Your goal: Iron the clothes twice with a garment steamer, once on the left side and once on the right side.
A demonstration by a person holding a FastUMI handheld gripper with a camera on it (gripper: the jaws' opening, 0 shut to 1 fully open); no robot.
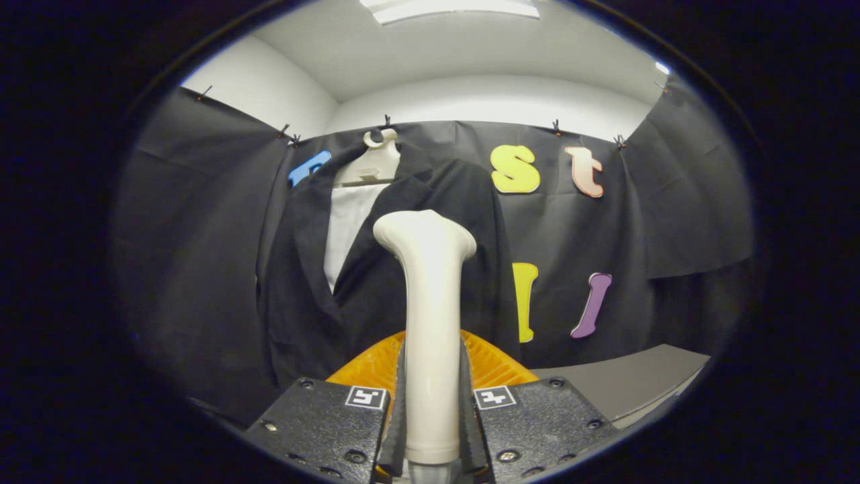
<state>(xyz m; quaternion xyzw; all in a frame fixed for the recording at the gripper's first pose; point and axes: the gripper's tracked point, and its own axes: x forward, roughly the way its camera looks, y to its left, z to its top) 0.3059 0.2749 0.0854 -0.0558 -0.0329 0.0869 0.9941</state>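
Dark matte jacket point(376, 269) over a white shirt point(346, 228) on a pale plastic hanger point(376, 165), hung against the cloth wall. Gripper point(431, 410) clamped, both fingers pressing the smooth cream steamer point(430, 323) handle, flared head upright just before the jacket. Ribbed orange tray point(494, 363) behind; grey table point(625, 383) rightward.

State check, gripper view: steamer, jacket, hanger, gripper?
garment steamer: upright, clamped between the fingers, head toward the jacket
black jacket: hanging on the hanger, front open, white lining showing
white hanger: hooked at the wall's top edge
hand-held gripper: shut on the steamer handle
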